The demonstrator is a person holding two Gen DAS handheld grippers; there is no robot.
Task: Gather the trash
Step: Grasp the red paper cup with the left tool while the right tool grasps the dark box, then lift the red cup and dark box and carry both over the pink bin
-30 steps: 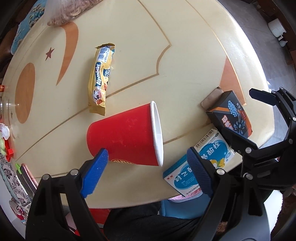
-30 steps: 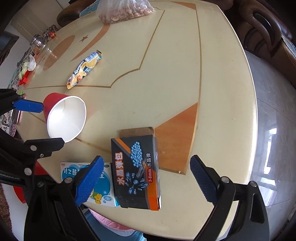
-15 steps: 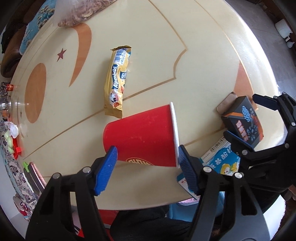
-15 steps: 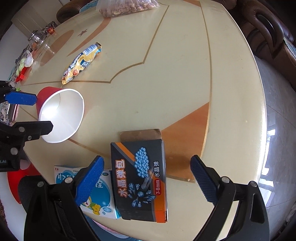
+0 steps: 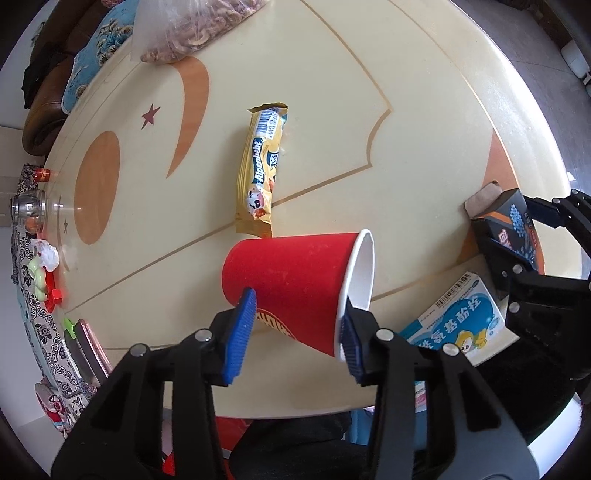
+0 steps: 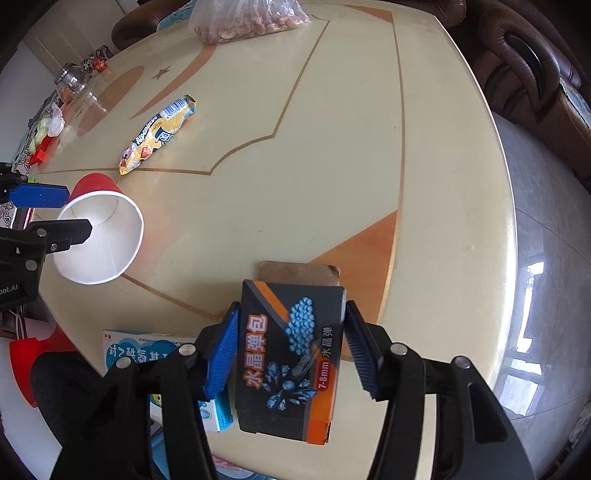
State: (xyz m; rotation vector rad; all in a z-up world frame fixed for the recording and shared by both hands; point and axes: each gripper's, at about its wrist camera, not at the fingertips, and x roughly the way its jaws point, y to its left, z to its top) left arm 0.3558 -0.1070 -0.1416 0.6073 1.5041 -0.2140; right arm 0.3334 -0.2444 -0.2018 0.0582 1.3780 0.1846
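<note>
Left wrist view: the left gripper (image 5: 293, 334) points steeply down at a red cup (image 5: 291, 284) lying on its side near the table's front edge. The jaws have just been closing, with the cup between them. One ribbed blue pad (image 5: 238, 334) touches the cup's base end; the other sits at the white rim. Both appear to press the cup, so the cup is grasped end to end.

Right wrist view: the right gripper (image 6: 290, 350) points steeply down over a black box (image 6: 291, 354) with orange trim and blue printed beads. Its jaws have also just been closing, with the box between them. Both blue pads lie against the box's long sides, so the box is clenched. One brown flap stands open at the box's far end.

Count, near to far:
- One flat white-and-blue box (image 5: 456, 323), at the front edge between cup and black box, partly under the right gripper.
- One paper cup, tapered, red outside, white inside.
- One black cardboard box.
- One yellow wrapper (image 5: 260, 173), long, crinkled, torn at its far end, just beyond the cup.
- One clear bag (image 6: 247, 16) of pale nuts, at the far edge.

The table (image 6: 332, 147) is round, glossy cream, with thin gold lines and orange inlays.
</note>
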